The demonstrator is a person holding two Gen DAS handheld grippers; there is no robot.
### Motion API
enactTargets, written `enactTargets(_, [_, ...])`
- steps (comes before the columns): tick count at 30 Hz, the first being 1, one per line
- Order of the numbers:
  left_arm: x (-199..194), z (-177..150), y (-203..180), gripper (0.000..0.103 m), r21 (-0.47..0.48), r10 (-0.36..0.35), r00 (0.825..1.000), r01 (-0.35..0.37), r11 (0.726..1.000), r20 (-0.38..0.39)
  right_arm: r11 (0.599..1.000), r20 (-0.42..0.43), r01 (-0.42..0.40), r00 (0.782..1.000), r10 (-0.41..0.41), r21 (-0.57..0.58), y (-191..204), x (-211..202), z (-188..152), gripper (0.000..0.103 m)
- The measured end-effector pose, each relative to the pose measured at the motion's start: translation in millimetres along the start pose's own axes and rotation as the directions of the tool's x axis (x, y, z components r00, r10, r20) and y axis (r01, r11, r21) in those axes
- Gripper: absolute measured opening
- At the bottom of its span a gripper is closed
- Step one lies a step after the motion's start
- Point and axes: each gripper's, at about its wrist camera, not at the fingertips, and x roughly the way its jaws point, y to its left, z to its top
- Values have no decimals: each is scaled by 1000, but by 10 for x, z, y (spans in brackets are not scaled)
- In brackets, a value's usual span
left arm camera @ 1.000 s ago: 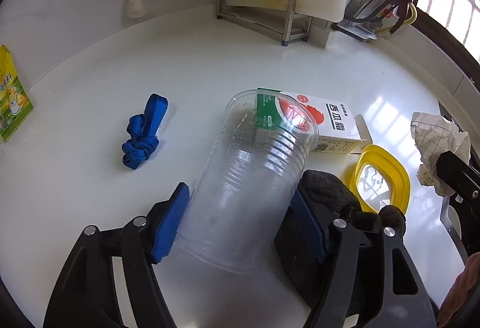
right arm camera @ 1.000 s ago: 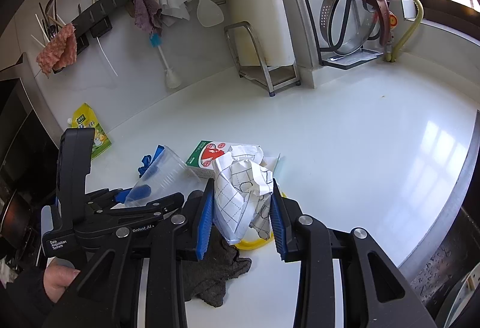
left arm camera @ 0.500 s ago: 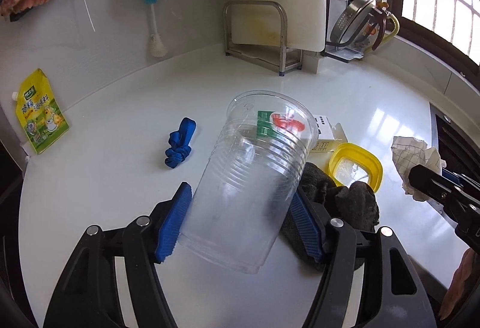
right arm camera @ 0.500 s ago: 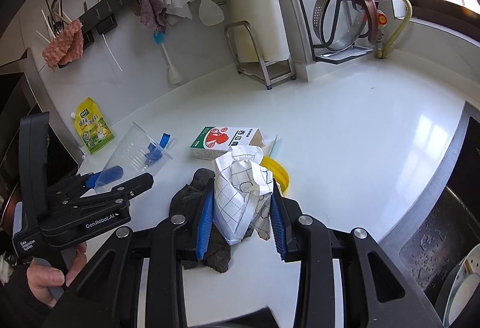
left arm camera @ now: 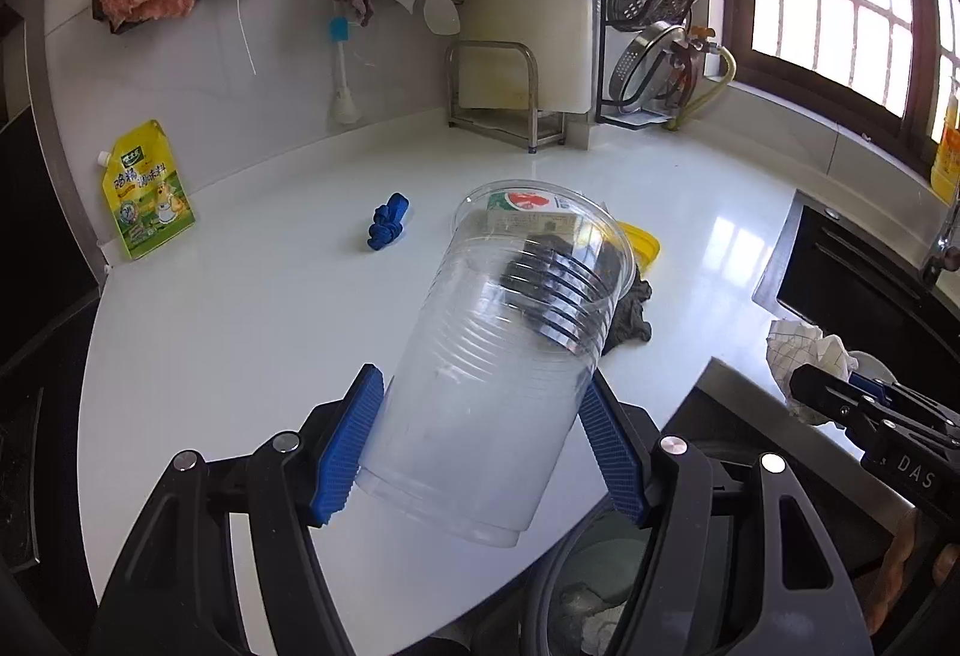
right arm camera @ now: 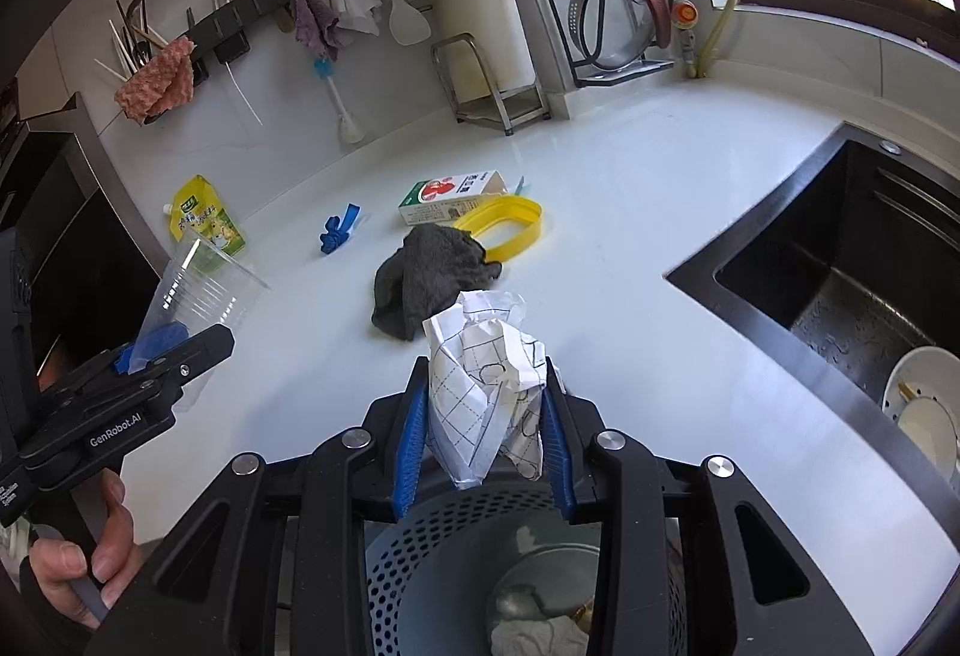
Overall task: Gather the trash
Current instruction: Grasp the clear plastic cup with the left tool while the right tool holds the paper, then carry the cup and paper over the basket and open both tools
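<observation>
One broad white countertop (right arm camera: 630, 248) fills both views, with one black sink basin (right arm camera: 852, 260) sunk into its right end. Below the counter's near edge stands one blue-grey perforated plastic waste bin (right arm camera: 420, 560), with some crumpled scraps already lying in its bottom.

Two hand-held grippers are at work. The left gripper (left arm camera: 480, 440) has its blue pads pressed against both sides of one clear ribbed plastic cup (left arm camera: 504, 356), which tilts with its mouth pointing away over the counter's near edge (the bin's rim shows just below it in the left wrist view). The right gripper (right arm camera: 486, 416) is closed narrowly on one crumpled ball of white grid-printed paper (right arm camera: 486, 368), held right above the bin's opening.

On the counter lie five loose things: one dark grey rumpled cloth (right arm camera: 426, 278); touching its far edge, one yellow rounded plastic ring-shaped lid (right arm camera: 510, 230); beside that, one white and green drink carton with a red emblem (right arm camera: 450, 194), lying flat; one yellow stand-up pouch with a spout (right arm camera: 207, 224) near the left wall; and one small knotted blue strap (right arm camera: 336, 233), apart from the rest.
</observation>
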Motion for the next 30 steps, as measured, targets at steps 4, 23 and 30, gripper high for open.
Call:
enactTargets(4, [-170, -229, -66, 65, -11, -16, 1000, 16, 1000, -12, 1000, -14, 18, 1000, -18, 16, -82, -198, -318, 33])
enactTargets(23, [-364, -1040, -597, 65, 18, -109, 983, 113, 993, -145, 999, -77, 5, 997, -1, 50, -237, -607, -1052, 33])
enactTargets(30, [-342, -1115, -675, 65, 33, -108, 981, 115, 993, -162, 999, -120, 11, 993, -7, 36, -227, -578, -1169, 33])
